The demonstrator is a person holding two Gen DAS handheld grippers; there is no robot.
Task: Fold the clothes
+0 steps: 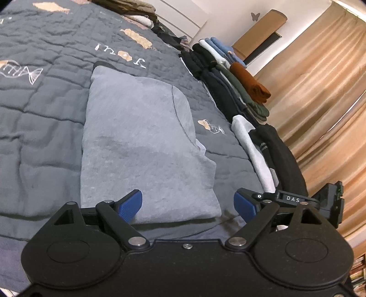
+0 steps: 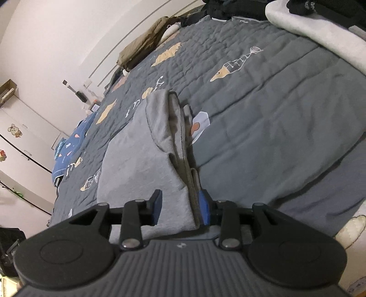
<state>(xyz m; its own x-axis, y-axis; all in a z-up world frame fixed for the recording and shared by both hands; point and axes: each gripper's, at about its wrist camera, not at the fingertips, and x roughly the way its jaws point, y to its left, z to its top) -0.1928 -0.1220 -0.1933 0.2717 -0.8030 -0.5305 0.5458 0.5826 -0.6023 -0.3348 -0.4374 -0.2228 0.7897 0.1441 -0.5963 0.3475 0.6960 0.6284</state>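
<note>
In the left wrist view the left gripper [image 1: 187, 205] hangs with jaws wide apart over the near edge of the folded light grey fleece garment [image 1: 141, 141] on the dark grey quilted bedspread [image 1: 45, 114], and in the right wrist view the right gripper [image 2: 180, 210] has its jaws apart around this garment's [image 2: 146, 160] near corner, not pressing it.

My right gripper [image 2: 180, 209] hides the near edge of the grey garment [image 2: 141, 164]. Stacked clothes [image 2: 297, 9] are cut off at the top edge. Small items on the far shelf [image 2: 82, 96] are too small to identify.
</note>
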